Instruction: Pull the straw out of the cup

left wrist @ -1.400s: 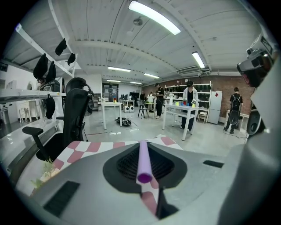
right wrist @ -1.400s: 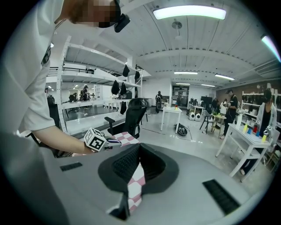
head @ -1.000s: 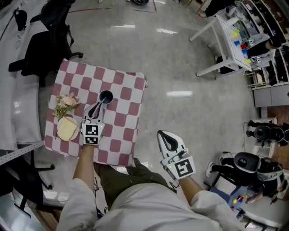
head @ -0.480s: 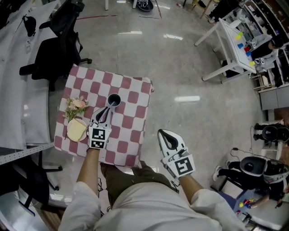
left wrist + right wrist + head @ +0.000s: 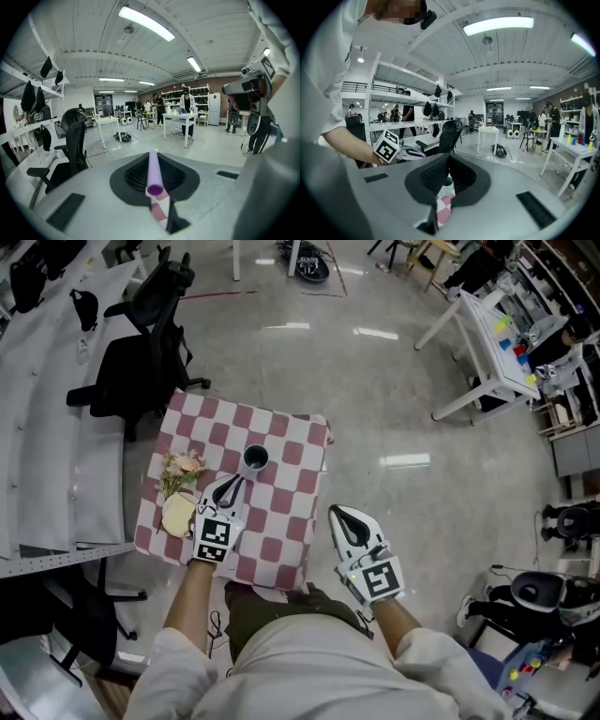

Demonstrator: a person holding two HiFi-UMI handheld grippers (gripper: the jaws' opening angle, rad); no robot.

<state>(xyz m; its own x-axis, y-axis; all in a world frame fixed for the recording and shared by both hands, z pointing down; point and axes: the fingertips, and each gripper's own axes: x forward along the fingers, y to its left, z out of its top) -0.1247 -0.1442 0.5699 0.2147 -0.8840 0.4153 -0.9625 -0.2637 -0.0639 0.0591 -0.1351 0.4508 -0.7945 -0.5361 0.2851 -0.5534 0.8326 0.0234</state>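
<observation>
The purple straw [image 5: 153, 172] is pinched in the left tongs [image 5: 236, 486]. It lies along the jaws with its open end toward the camera and its far end poking out past their tips into the air. The tongs are clenched on it, the dark pads pressing it from both sides. From the head view these tongs hang just beside the cup [image 5: 254, 458], on the person's side of it. The cup stands upright on the tabletop [image 5: 281, 521], which is covered in a red-and-white checked cloth. A small bunch of flowers [image 5: 182, 465] and a pale round object [image 5: 177, 515] lie at the cloth's left edge. The right tongs [image 5: 339, 514] hover off the tabletop's right side over the floor, tips together and holding nothing. A black office chair [image 5: 141, 381] stands beyond the tabletop.
</observation>
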